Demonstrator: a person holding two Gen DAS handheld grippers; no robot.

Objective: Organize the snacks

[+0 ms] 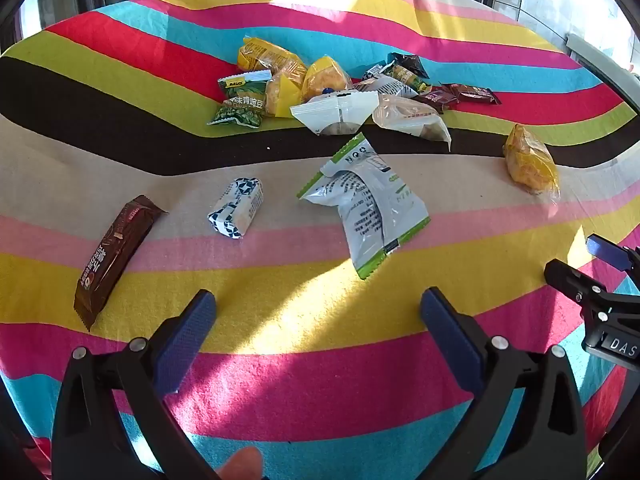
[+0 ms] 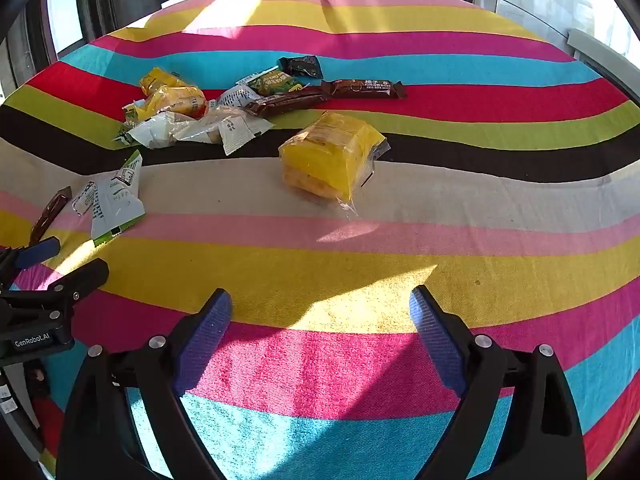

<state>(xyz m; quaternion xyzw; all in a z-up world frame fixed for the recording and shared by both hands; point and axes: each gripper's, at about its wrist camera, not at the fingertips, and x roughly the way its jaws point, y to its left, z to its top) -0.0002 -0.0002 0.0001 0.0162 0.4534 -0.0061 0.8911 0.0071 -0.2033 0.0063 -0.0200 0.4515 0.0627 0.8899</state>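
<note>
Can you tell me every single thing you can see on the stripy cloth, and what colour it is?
striped cloth: one, rainbow stripes with a black band, covering the whole surface
brown bar: one, dark brown, lying alone at near left
blue-and-white packet: one, beside the brown bar
white-and-green pouch: one, crumpled, near the middle
yellow cake pack: one, yellow in clear wrap, alone to the right
snack pile: one heap, yellow, green, white and brown wrappers overlapping; exact number unclear
left gripper: one, black with blue fingers, open, empty
right gripper: one, black with blue fingers, open, empty
</note>
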